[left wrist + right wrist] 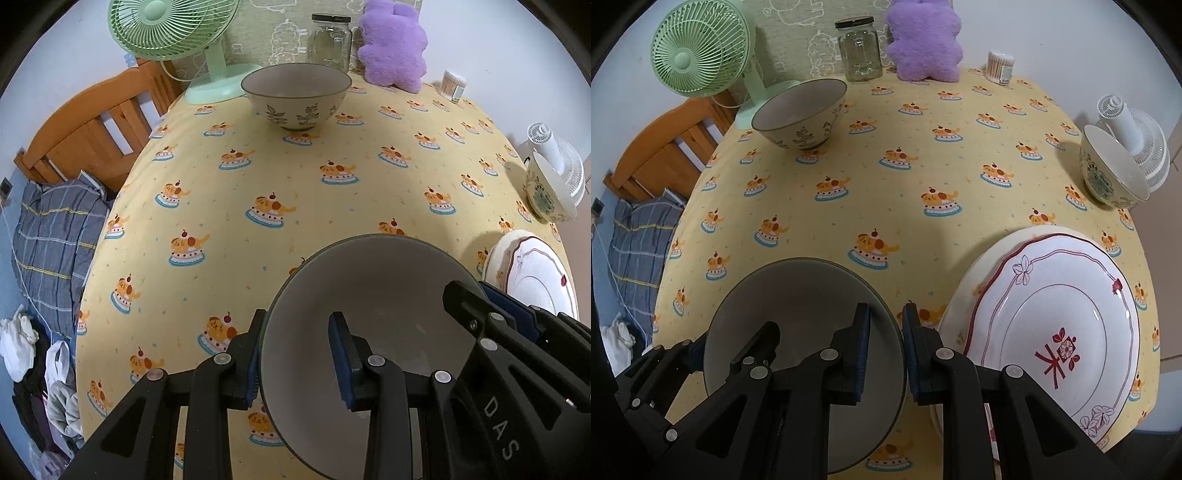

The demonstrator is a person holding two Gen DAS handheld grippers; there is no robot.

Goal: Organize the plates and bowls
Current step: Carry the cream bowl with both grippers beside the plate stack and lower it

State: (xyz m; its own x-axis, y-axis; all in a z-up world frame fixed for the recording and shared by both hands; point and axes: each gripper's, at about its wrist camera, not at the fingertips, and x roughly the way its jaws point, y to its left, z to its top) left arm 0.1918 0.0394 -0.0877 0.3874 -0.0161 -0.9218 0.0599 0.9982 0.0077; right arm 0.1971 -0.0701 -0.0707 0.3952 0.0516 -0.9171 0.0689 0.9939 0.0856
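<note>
Nearest: grey bowl [373, 332], empty, gripped by both tools — left tool [299, 365] clamped on its left rim, right tool [884, 354] clamped on its right rim. Beside it, two plates [1052, 332] already stacked. Farther: leaf-pattern bowl [801, 110] and green-pattern bowl [1108, 166], both empty, unstacked. Judged about half done.

Left gripper [300, 360] angled down, clamped on rim; right gripper [885, 354] likewise.

the letters "das" stand in pale print on the black body of the right claw [466, 295]; nothing else reads as text.
</note>
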